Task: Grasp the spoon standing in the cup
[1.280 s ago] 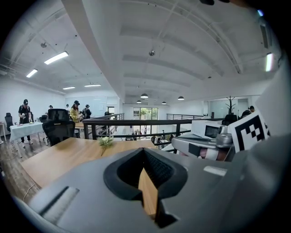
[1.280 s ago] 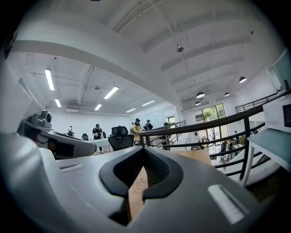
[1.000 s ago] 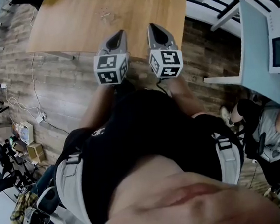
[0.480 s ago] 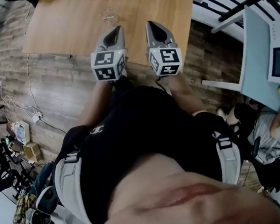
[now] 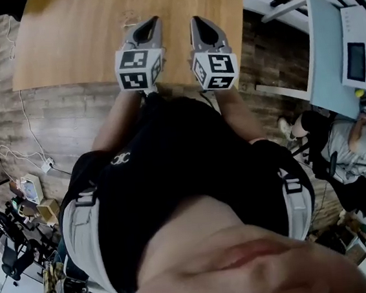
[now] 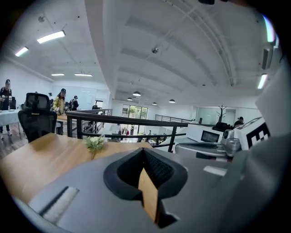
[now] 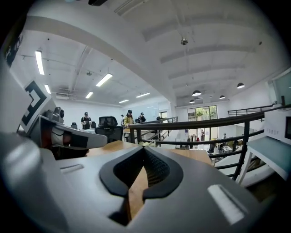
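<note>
No cup or spoon shows in any view. In the head view my left gripper point(image 5: 151, 22) and right gripper point(image 5: 196, 21) are held side by side, just past the near edge of a wooden table point(image 5: 74, 43), pointing across it. The left gripper point(image 6: 143, 150) has its jaw tips touching and nothing between them. The right gripper point(image 7: 143, 149) looks the same, shut and empty. A small sprig of pale flowers point(image 6: 94, 143) stands on the table ahead of the left gripper, also seen as the sprig point(image 7: 146, 144) in the right gripper view.
A black railing point(image 6: 136, 122) runs behind the table's far edge. At the right stand a white desk point(image 5: 325, 49) with a small screen point(image 5: 356, 59) and a seated person point(image 5: 356, 150). A black office chair point(image 6: 36, 120) is at the far left. Cables point(image 5: 33, 145) lie on the wood floor.
Both grippers have moved forward together, from in front of the table's near edge to over it. Their jaws have stayed shut.
</note>
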`<state>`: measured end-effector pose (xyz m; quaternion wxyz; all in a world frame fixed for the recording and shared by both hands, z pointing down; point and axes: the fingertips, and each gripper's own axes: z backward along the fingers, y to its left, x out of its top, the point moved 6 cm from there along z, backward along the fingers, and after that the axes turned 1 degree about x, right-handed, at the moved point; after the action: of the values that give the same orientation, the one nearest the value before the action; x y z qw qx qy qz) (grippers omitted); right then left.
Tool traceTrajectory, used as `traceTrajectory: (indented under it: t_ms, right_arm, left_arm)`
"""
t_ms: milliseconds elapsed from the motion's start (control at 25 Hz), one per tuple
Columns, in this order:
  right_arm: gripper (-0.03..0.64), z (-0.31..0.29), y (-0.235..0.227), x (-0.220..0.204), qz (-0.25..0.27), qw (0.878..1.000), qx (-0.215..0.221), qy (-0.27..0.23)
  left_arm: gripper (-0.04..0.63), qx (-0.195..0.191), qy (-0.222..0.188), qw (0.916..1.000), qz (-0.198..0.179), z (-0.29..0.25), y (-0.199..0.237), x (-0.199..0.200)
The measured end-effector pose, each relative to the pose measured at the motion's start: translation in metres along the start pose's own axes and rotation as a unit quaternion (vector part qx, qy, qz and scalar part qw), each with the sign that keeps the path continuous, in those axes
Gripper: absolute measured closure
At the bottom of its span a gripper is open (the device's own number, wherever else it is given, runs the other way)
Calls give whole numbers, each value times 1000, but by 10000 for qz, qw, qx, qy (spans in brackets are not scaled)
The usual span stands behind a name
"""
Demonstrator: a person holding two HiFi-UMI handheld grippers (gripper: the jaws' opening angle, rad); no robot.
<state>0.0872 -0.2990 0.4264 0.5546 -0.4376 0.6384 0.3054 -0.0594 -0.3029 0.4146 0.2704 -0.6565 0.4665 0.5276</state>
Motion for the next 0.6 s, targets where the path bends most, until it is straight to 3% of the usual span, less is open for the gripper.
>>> traceTrajectory:
  t_ms: [600]
  right_arm:
    - [617, -74, 12, -22, -221, 9939, -853, 660]
  left_arm:
    - [583, -744, 377, 9965, 77, -54, 98, -12]
